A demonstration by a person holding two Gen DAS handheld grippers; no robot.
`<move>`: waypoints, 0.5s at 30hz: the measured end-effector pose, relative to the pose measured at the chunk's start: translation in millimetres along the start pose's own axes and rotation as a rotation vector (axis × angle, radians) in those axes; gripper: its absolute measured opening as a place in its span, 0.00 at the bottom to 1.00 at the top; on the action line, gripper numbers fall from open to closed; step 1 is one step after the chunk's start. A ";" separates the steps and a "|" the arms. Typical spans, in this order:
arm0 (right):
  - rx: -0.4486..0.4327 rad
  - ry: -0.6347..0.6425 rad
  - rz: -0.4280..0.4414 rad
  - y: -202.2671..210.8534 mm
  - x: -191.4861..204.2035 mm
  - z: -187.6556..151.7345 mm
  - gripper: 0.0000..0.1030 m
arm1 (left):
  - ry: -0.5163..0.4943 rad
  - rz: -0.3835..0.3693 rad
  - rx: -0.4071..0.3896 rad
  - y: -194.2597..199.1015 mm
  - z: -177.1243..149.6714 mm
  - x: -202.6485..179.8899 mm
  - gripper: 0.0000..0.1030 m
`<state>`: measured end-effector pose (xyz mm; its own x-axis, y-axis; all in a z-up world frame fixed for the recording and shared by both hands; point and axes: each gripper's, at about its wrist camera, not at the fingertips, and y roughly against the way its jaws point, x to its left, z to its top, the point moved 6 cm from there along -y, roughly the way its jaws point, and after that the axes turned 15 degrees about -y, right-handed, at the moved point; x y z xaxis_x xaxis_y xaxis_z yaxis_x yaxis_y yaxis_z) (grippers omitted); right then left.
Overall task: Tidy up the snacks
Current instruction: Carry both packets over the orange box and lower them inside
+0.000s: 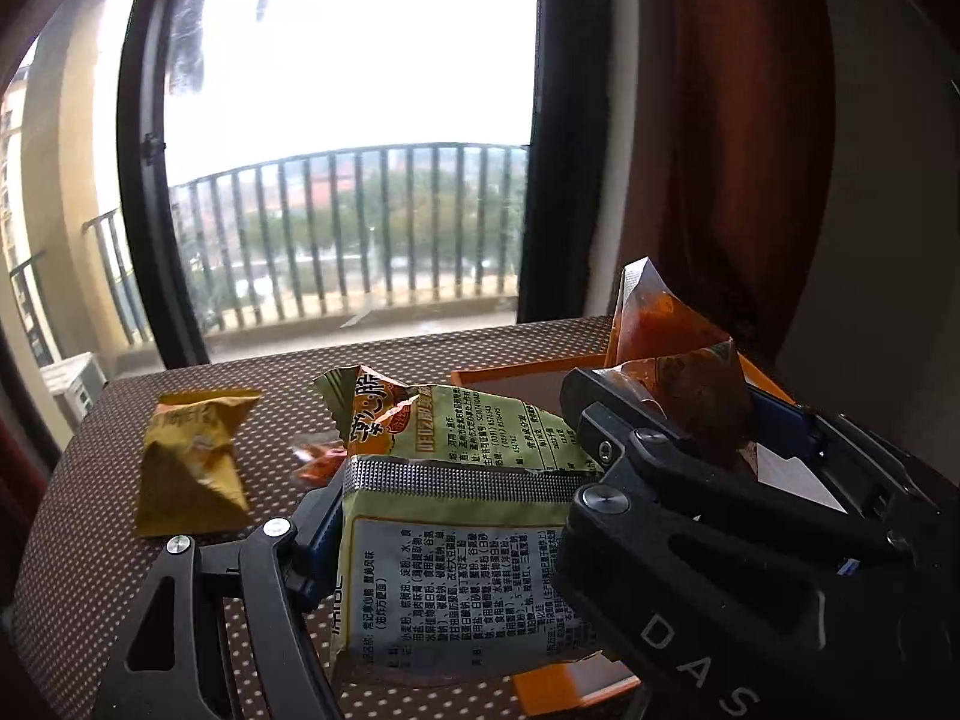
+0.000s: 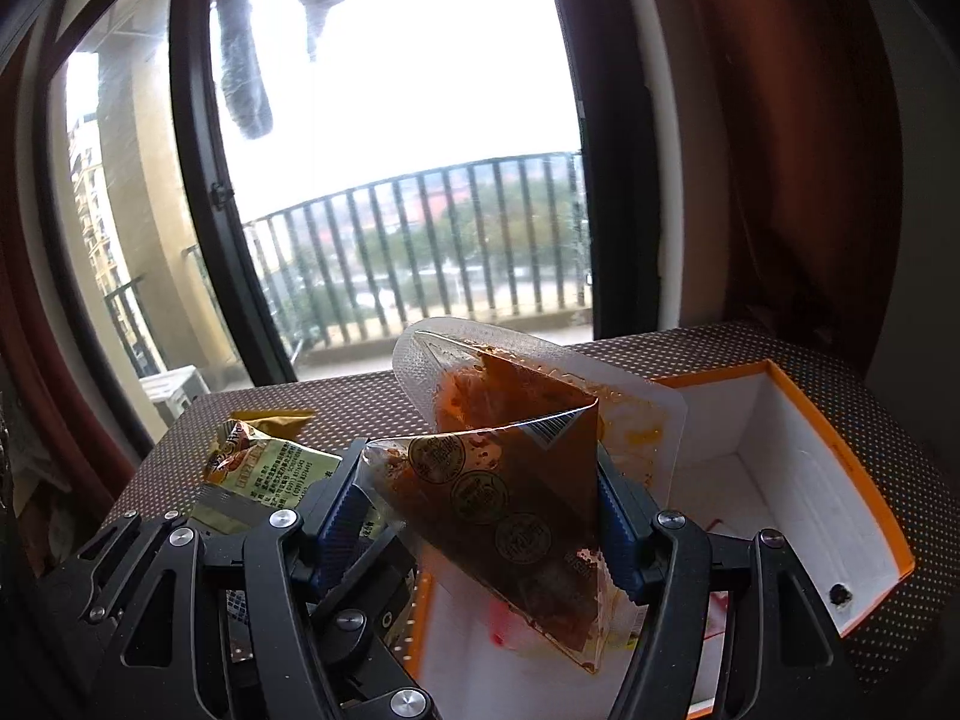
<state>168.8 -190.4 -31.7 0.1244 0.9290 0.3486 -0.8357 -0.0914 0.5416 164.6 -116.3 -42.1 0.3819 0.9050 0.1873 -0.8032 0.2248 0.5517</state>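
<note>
The left claw [image 1: 456, 516] holds a green bag [image 1: 456, 570] and the right claw [image 2: 486, 516] holds a red bag [image 2: 510, 492]. The box [image 2: 840, 450] looks empty. A yellow bag [image 1: 192, 462] waits on the table [image 1: 90, 480].

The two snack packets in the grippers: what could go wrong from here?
1. The clear red-sauce packet is pinched by its edges in the right gripper and tilts; it may slip before reaching the orange-edged white box.
2. The left gripper with the green crinkled packet is close beside the right one; they may collide.
</note>
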 end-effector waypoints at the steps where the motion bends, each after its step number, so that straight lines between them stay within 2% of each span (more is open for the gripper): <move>1: 0.000 -0.006 -0.004 -0.8 -5.2 1.8 0.67 | -0.006 -0.006 0.000 -2.3 2.2 -4.8 0.74; 15: -0.025 -0.092 -0.089 -12.4 -70.0 25.5 0.67 | -0.103 -0.110 0.038 -56.9 25.8 -55.4 0.74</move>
<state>184.0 -263.5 -43.2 0.2457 0.8962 0.3693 -0.8322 -0.0003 0.5544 201.0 -188.5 -62.9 0.5130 0.8333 0.2059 -0.7372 0.3048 0.6030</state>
